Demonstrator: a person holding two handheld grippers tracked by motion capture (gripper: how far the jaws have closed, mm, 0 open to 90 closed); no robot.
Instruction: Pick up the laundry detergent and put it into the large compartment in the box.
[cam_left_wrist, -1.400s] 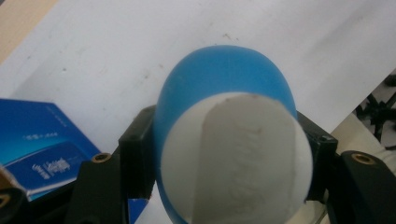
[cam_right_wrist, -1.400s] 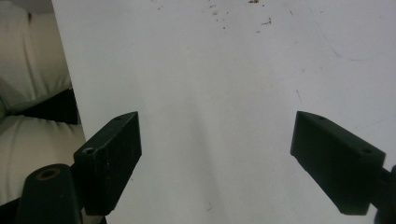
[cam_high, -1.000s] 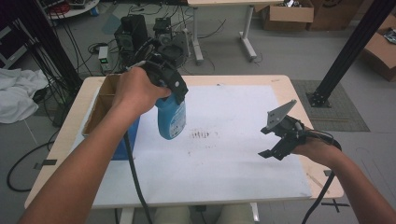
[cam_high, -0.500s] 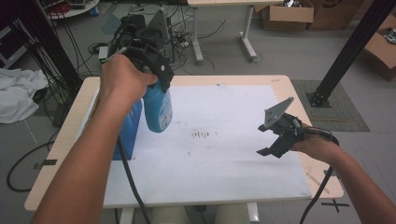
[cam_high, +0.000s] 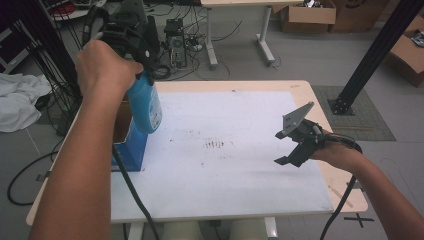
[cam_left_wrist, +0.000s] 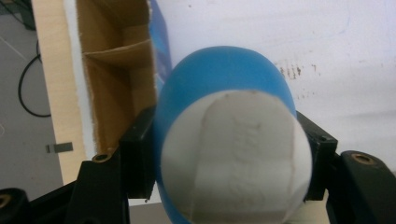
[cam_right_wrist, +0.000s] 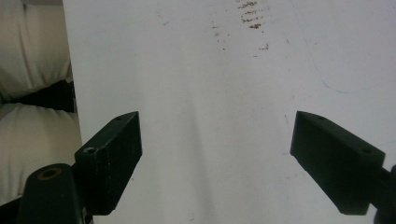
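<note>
Blue bottle (cam_high: 145, 102), one, is clamped in the raised left gripper (cam_high: 131, 37) above the single open cardboard box (cam_high: 125, 135) at the table's (cam_high: 300, 90) left edge. Right gripper (cam_high: 292, 145) is held low over the white sheet (cam_high: 235, 165), jaws spread wide, nothing between.

Box (cam_high: 131, 145) sits open-topped at the worktop's (cam_high: 240, 200) left edge, on the left end of the mat (cam_high: 240, 165). Bottle (cam_high: 145, 102) hangs in the air above the box's right wall, clamped in the left gripper (cam_high: 136, 47). Stain marks (cam_high: 216, 145) lie mid-mat. Right gripper (cam_high: 287, 149) hovers over the mat's right side, well apart from the bottle.
</note>
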